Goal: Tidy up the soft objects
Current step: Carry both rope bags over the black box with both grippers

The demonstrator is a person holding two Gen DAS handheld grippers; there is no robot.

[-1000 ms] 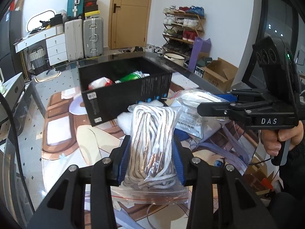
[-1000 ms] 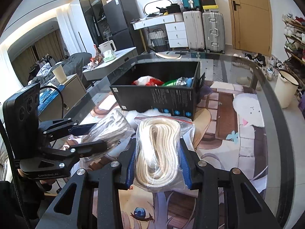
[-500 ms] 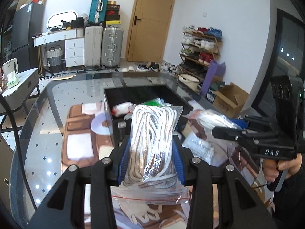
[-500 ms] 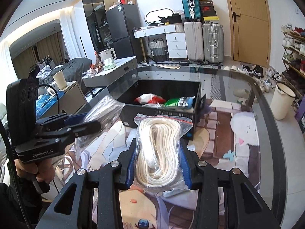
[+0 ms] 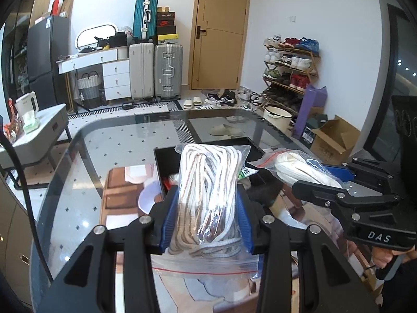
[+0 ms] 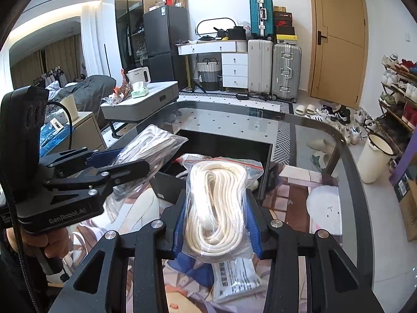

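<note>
My left gripper is shut on a zip bag of white-and-brown cord, held up off the table. The bag's far end hangs over the near wall of an open black box. My right gripper is shut on a zip bag of cream rope, also raised, with its tip over the same black box. Each view shows the other tool beside it: the right gripper with its cream rope bag, and the left gripper with its cord bag. Red and green packets lie inside the box.
The box stands on a glass table laid over a cartoon-print mat. A flat printed packet lies under my right gripper. A grey side cabinet stands beyond the table's left edge, a white bucket on the floor to the right.
Both grippers have risen with their bags and come closer to the black box. The box now lies lower in both views, under the bags' far ends. Both grips are unchanged.
</note>
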